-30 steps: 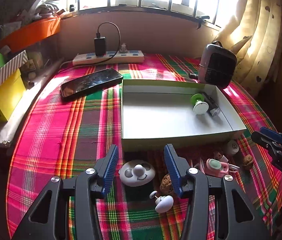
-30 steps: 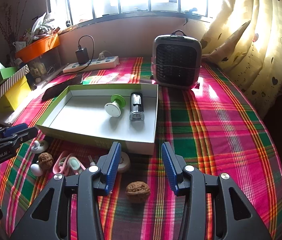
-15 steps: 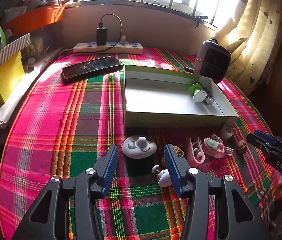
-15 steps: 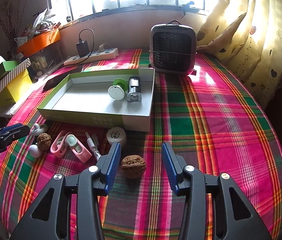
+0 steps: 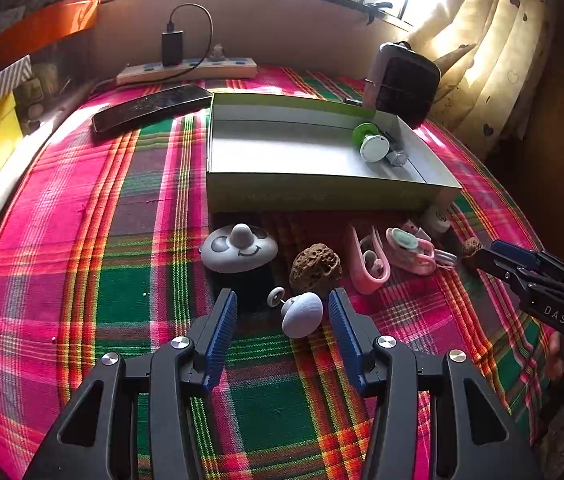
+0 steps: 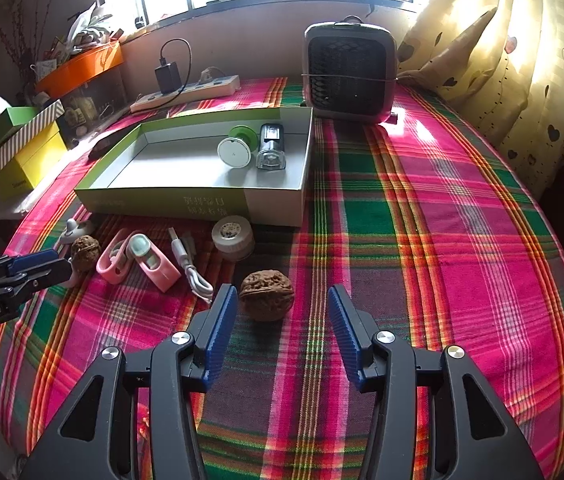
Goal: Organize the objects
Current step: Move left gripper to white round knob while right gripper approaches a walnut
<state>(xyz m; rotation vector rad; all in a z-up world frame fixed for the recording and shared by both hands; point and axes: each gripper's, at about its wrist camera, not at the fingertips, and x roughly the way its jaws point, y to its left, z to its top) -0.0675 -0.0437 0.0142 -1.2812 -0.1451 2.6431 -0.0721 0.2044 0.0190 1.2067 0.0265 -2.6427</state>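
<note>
Your shallow box (image 6: 274,208) is holding a green-and-white spool (image 6: 236,148) and a small clear-ended device (image 6: 270,148), while your left gripper (image 5: 282,314) is gaping around a white knob (image 5: 302,314) and your right gripper (image 6: 282,308), jaws just widening, is straddling a walnut (image 6: 267,295) ungripped.

Left gripper (image 5: 283,312) gaping; right gripper (image 6: 283,306) widening, unloaded.

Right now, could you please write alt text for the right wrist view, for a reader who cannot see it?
The open right gripper hovers over a plaid tablecloth with a walnut lying untouched between its blue fingers. Beyond it, a shallow box holds a white-and-green disc and a small clear-ended device.
</note>
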